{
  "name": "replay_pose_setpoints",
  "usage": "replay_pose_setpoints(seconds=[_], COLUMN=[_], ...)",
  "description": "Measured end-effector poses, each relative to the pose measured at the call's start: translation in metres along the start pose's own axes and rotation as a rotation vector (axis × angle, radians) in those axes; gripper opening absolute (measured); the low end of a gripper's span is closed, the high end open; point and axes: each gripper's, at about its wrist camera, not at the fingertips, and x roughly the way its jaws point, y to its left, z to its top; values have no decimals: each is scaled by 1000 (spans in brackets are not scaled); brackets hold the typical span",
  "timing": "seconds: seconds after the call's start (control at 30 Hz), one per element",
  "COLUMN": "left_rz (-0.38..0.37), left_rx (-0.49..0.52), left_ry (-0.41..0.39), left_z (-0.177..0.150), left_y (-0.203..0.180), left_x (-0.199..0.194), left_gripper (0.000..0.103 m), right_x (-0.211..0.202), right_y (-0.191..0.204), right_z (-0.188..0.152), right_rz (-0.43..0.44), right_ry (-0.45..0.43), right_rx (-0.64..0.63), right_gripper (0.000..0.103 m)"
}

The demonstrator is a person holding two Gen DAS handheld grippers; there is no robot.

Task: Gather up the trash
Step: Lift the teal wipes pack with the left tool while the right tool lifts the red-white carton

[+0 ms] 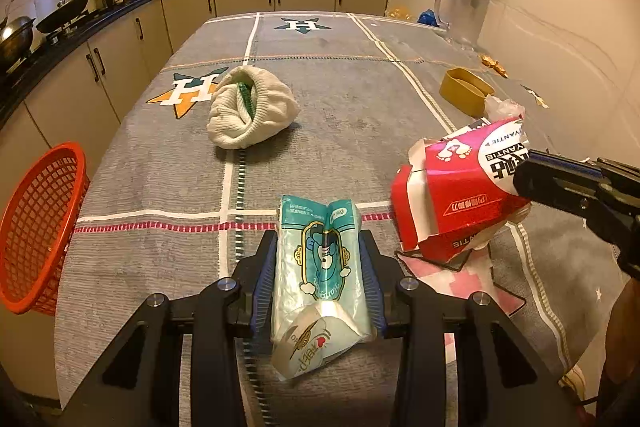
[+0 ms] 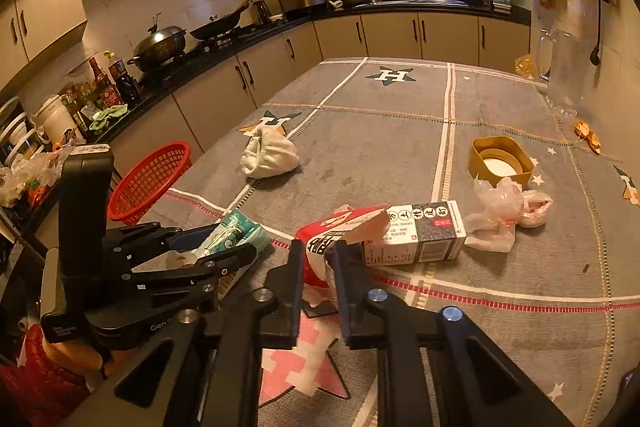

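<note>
My left gripper (image 1: 320,247) is shut on a teal tissue packet (image 1: 320,267), held above the near table edge; the packet also shows in the right wrist view (image 2: 232,239). My right gripper (image 2: 318,255) is shut on a torn red and white carton (image 2: 320,247), seen lifted at the right in the left wrist view (image 1: 460,187). A red mesh basket (image 1: 36,227) hangs off the table's left edge; it also shows in the right wrist view (image 2: 148,183). A dark and white box (image 2: 416,235) and a crumpled plastic bag (image 2: 504,215) lie on the table.
A white knitted cloth (image 1: 248,107) lies mid-table. A yellow container (image 1: 464,91) stands at the right near the wall. A glass jug (image 1: 460,11) stands at the far right corner. Kitchen counters with pots run along the left and back.
</note>
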Motion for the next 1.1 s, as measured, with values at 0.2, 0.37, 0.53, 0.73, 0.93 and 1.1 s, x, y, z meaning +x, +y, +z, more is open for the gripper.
replay_pose_setpoints(seconds=[0.2, 0.37, 0.53, 0.73, 0.93, 1.1], left_rz=[-4, -7, -3, -3, -3, -2], left_rx=[20, 16, 17, 18, 18, 18], left_ry=[8, 9, 10, 9, 9, 8], left_z=[1, 1, 1, 1, 1, 1], left_y=[-8, -8, -8, -8, -8, -8], left_x=[6, 7, 7, 7, 7, 6], left_gripper=[38, 38, 38, 39, 39, 39], right_x=[-2, -3, -1, 10, 31, 34], right_y=[-12, -29, -40, -43, -46, -41], right_z=[-3, -6, -8, -10, -12, -15], right_rz=[8, 30, 56, 90, 98, 130], right_ry=[14, 22, 12, 39, 67, 84], right_rx=[45, 92, 129, 135, 142, 126], right_gripper=[18, 32, 54, 62, 64, 24])
